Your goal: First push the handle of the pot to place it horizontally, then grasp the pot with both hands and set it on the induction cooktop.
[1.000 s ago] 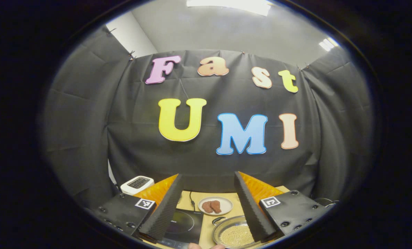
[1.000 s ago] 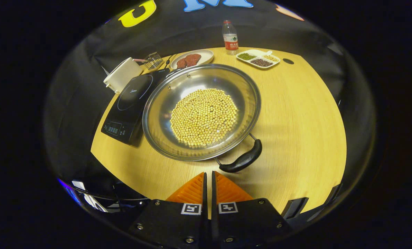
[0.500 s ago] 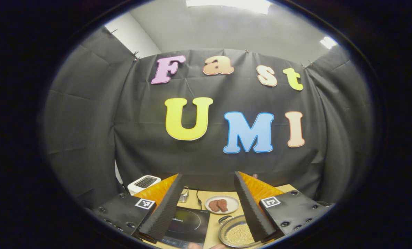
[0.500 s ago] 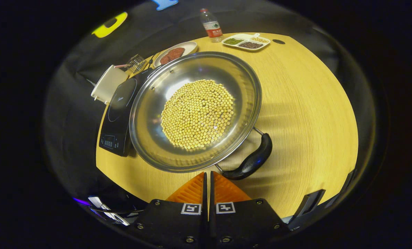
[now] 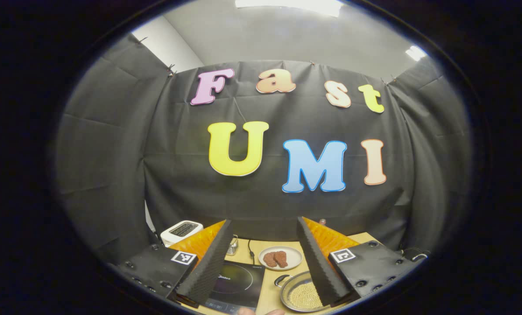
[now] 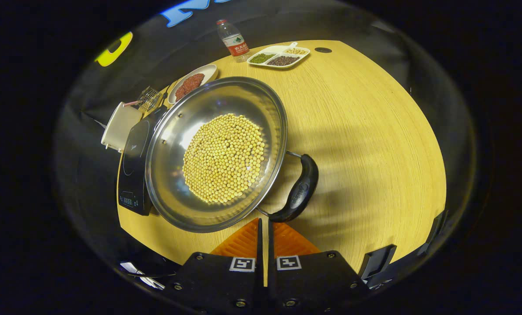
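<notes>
A steel pot (image 6: 178, 144) holding yellow beans sits on the wooden table (image 6: 366, 144), its left edge over the black induction cooktop (image 6: 132, 162). Its dark handle (image 6: 300, 190) sticks out on the pot's right side. My right gripper (image 6: 263, 220) is shut with nothing in it, and its tips sit just beside the handle's near end. My left gripper (image 5: 264, 221) is open and empty, held high and facing the booth wall. Low between its fingers lie the cooktop (image 5: 237, 284) and the pot (image 5: 302, 297).
A plate of meat (image 6: 193, 81), a water bottle (image 6: 232, 39) and a divided tray of beans (image 6: 278, 54) stand at the far edge. A white toaster (image 6: 118, 131) and a wire basket (image 6: 149, 98) sit beyond the cooktop. The table's right half is bare wood.
In the right gripper view the pot has turned and its handle has swung from the lower right toward the pot's right side. The left gripper view has barely shifted.
</notes>
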### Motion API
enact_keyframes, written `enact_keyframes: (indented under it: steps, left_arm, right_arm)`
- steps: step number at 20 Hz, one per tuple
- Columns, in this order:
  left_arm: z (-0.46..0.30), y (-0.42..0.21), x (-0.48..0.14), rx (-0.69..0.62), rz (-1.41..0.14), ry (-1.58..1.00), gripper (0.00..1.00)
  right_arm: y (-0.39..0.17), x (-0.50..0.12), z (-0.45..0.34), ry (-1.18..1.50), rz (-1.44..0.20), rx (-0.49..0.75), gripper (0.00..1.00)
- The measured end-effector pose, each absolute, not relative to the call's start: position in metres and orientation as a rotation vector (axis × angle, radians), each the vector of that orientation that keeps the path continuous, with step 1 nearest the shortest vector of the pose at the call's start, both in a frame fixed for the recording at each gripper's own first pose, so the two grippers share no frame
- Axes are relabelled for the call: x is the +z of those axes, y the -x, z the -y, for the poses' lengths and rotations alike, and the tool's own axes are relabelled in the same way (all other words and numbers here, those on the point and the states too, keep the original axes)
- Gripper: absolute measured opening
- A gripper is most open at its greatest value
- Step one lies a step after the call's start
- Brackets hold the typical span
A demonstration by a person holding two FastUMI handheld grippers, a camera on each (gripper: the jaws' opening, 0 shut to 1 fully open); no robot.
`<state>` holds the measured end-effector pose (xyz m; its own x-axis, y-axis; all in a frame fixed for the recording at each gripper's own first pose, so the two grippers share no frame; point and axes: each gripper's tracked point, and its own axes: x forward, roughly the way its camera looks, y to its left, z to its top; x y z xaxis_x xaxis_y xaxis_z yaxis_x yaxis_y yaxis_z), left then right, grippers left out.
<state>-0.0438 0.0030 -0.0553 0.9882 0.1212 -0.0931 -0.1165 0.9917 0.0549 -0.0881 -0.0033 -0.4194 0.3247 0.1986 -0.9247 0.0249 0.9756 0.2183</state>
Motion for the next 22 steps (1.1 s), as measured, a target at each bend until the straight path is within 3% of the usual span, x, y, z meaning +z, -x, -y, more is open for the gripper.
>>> enact_keyframes:
  steps: [11, 22]
  left_arm:
    - [0.016, 0.039, -0.061, 0.129, -0.118, -0.077, 0.92]
    - [0.017, 0.045, -0.07, 0.123, -0.138, -0.083, 0.96]
  right_arm:
    - [0.045, -0.416, 0.041, -0.178, -1.214, 0.076, 0.04]
    - [0.002, -0.417, 0.056, -0.058, -1.187, 0.084, 0.04]
